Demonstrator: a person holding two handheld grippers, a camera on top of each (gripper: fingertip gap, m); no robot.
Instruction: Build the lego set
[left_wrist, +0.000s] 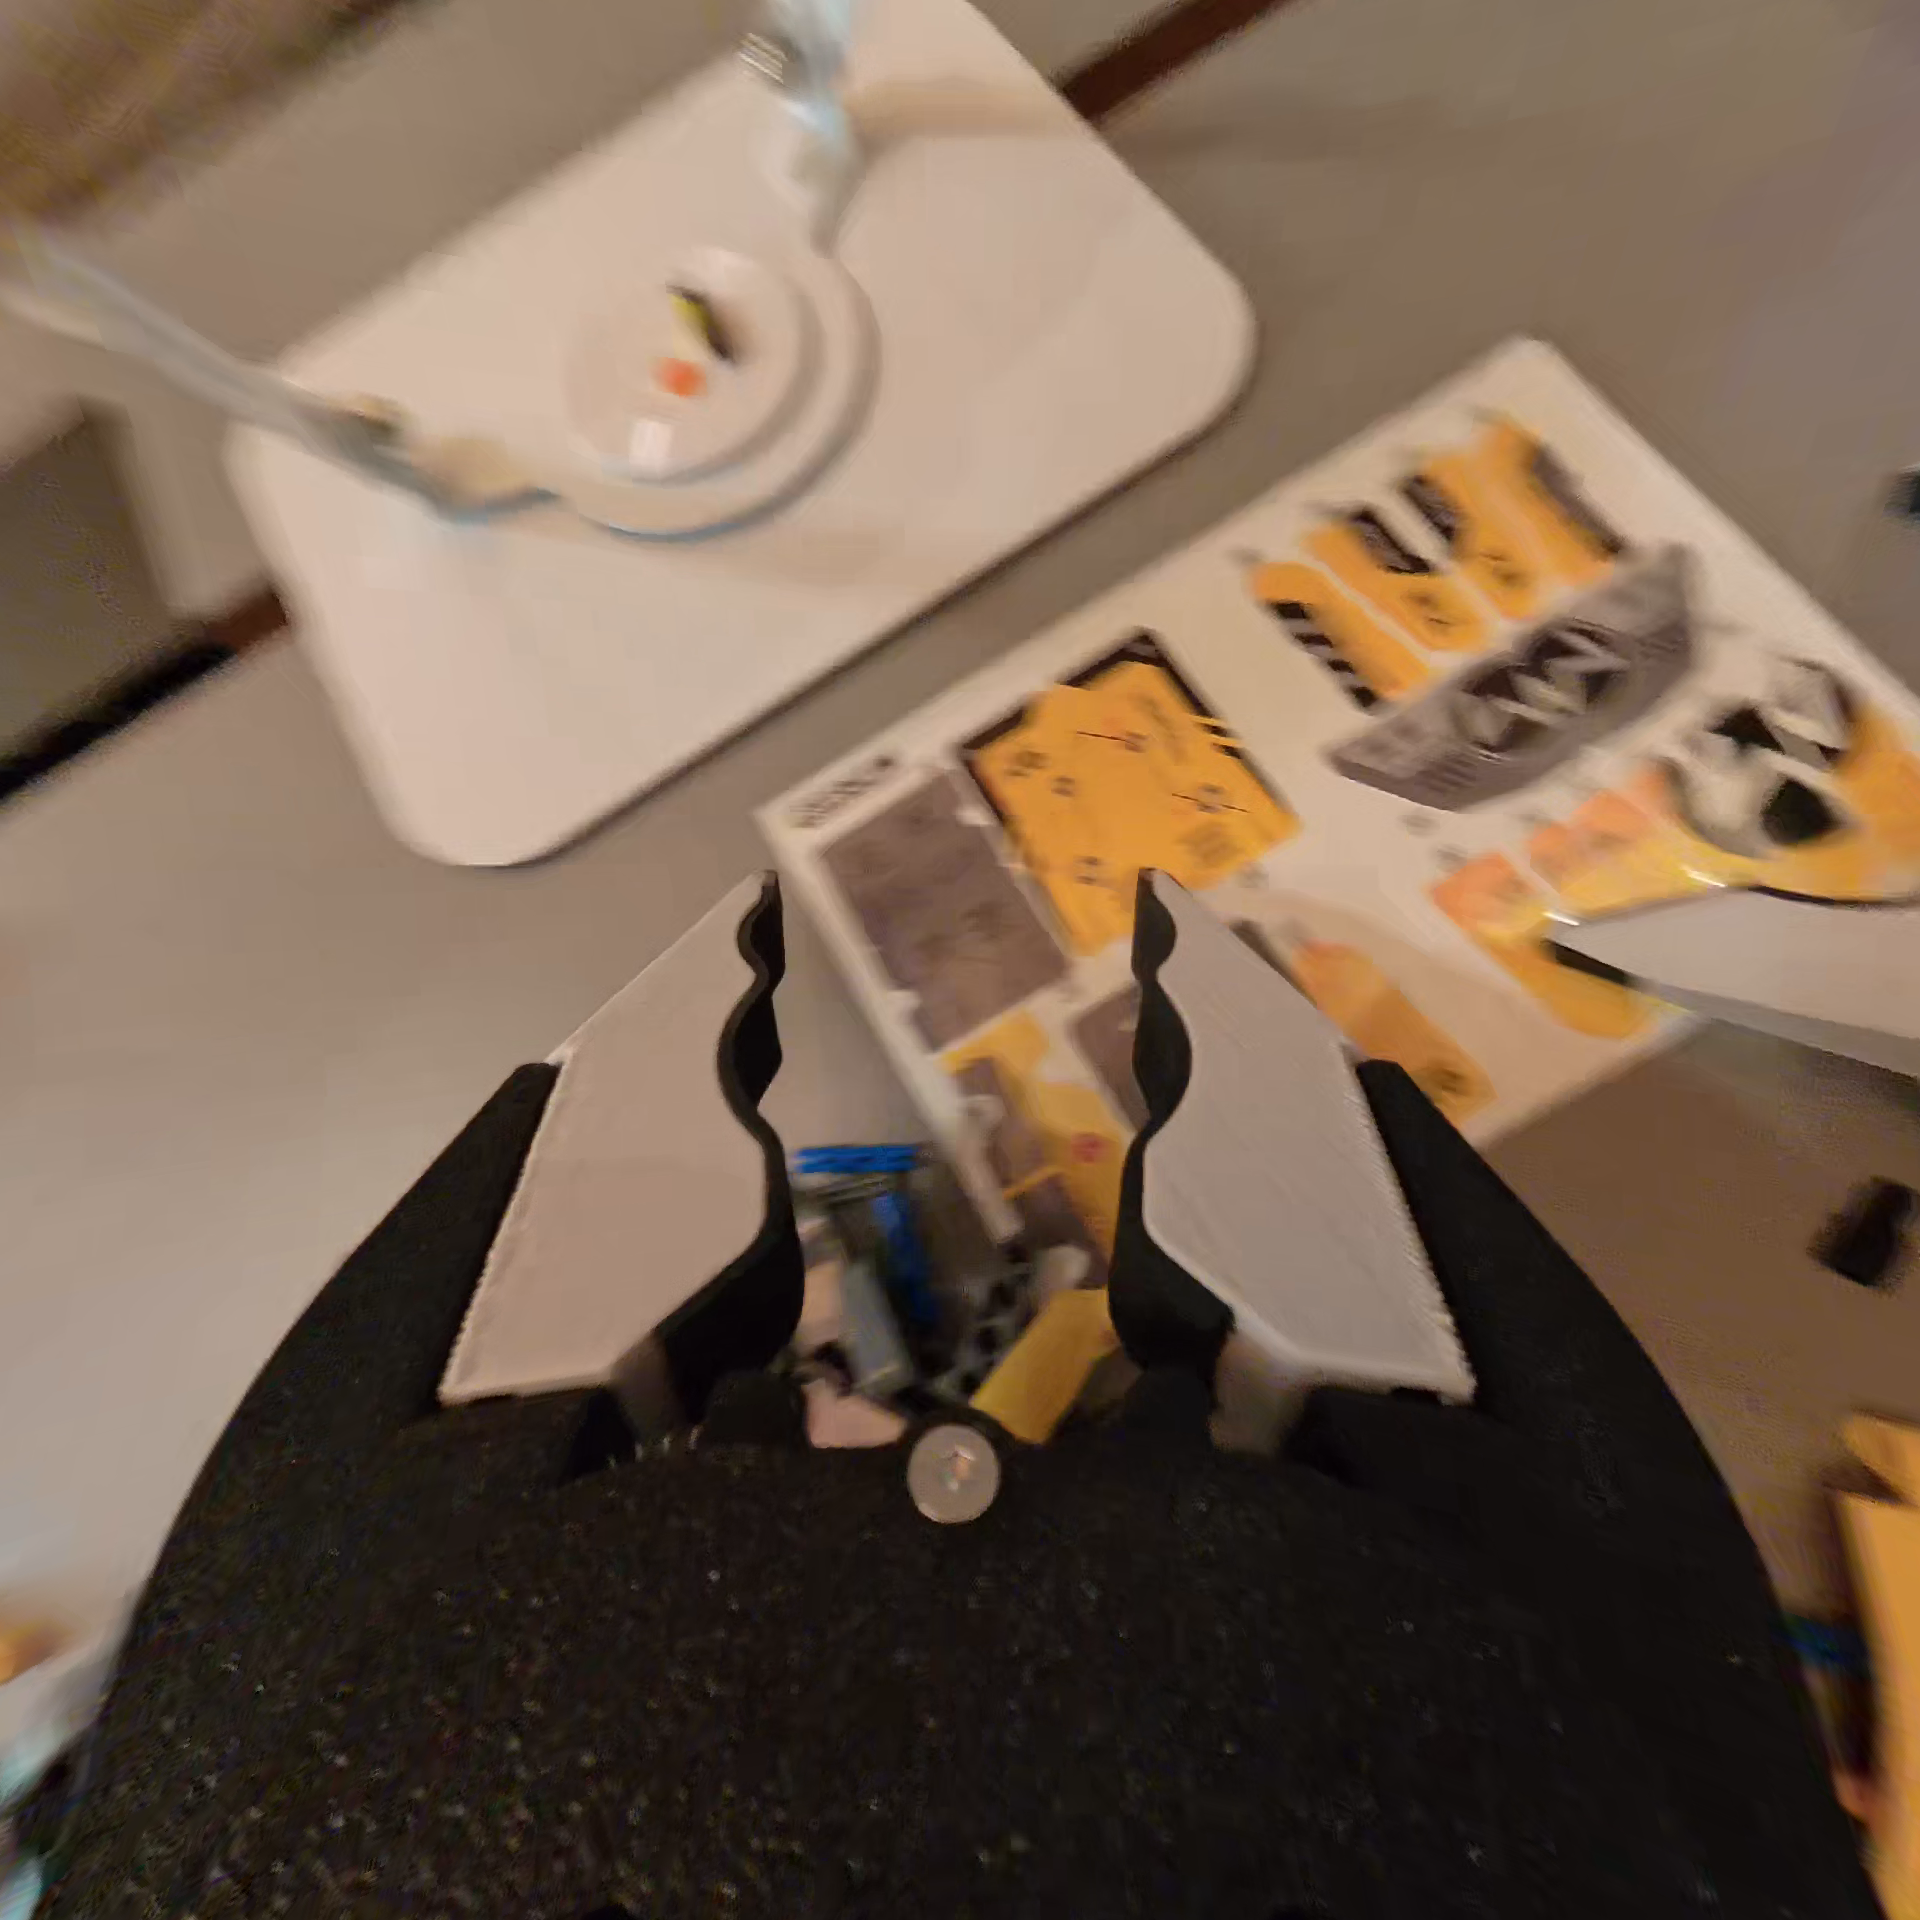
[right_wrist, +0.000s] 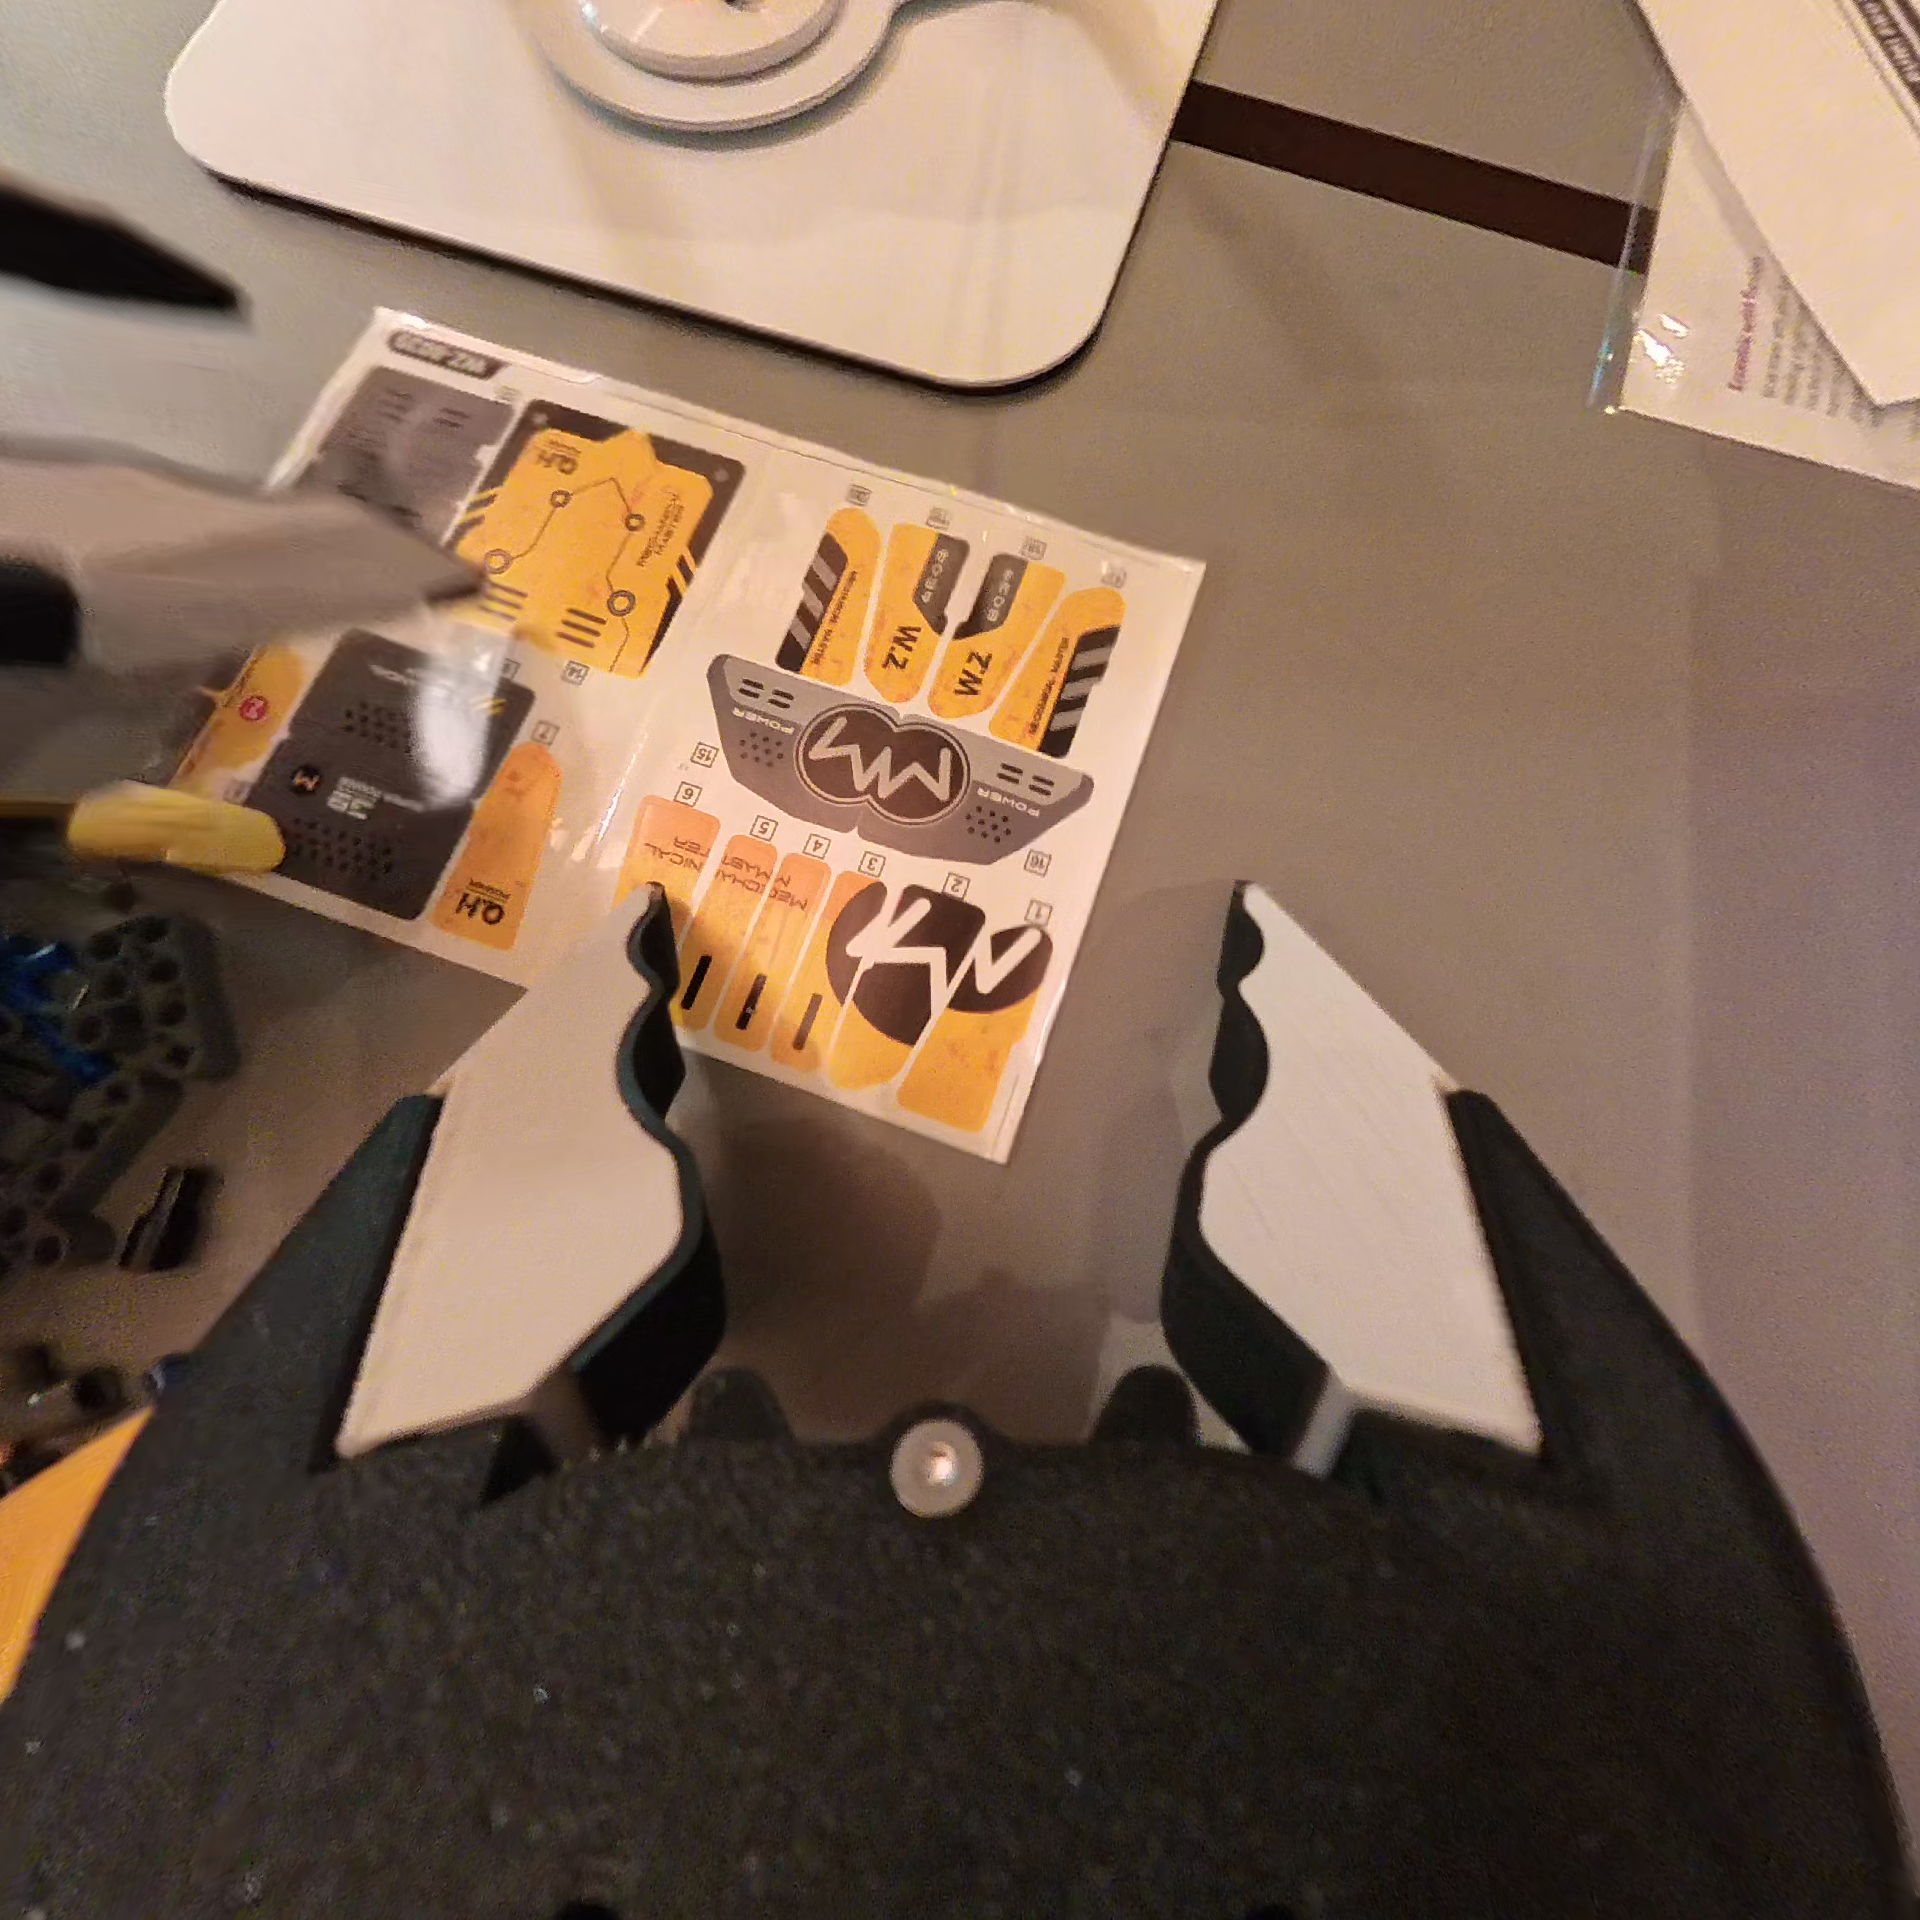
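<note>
A sticker sheet (right_wrist: 831, 727) with yellow, grey and black decals lies flat on the grey table. It also shows in the left wrist view (left_wrist: 1299, 790). My right gripper (right_wrist: 948, 899) is open and empty, hovering over the sheet's near edge. My left gripper (left_wrist: 956, 888) is open over the sheet's left corner. Below its fingers stands a brick model (left_wrist: 914, 1278) of grey, blue and yellow parts; the gripper is not closed on it. The left gripper shows blurred at the left of the right wrist view (right_wrist: 239, 582), above a yellow part (right_wrist: 177, 831) and the dark model (right_wrist: 104, 1018).
A white flat base (right_wrist: 935, 239) with a round disc (left_wrist: 717, 395) lies beyond the sheet. A clear bag with papers (right_wrist: 1766, 260) is at the far right. A small black piece (right_wrist: 166, 1216) and yellow parts (left_wrist: 1870, 1558) lie near the model.
</note>
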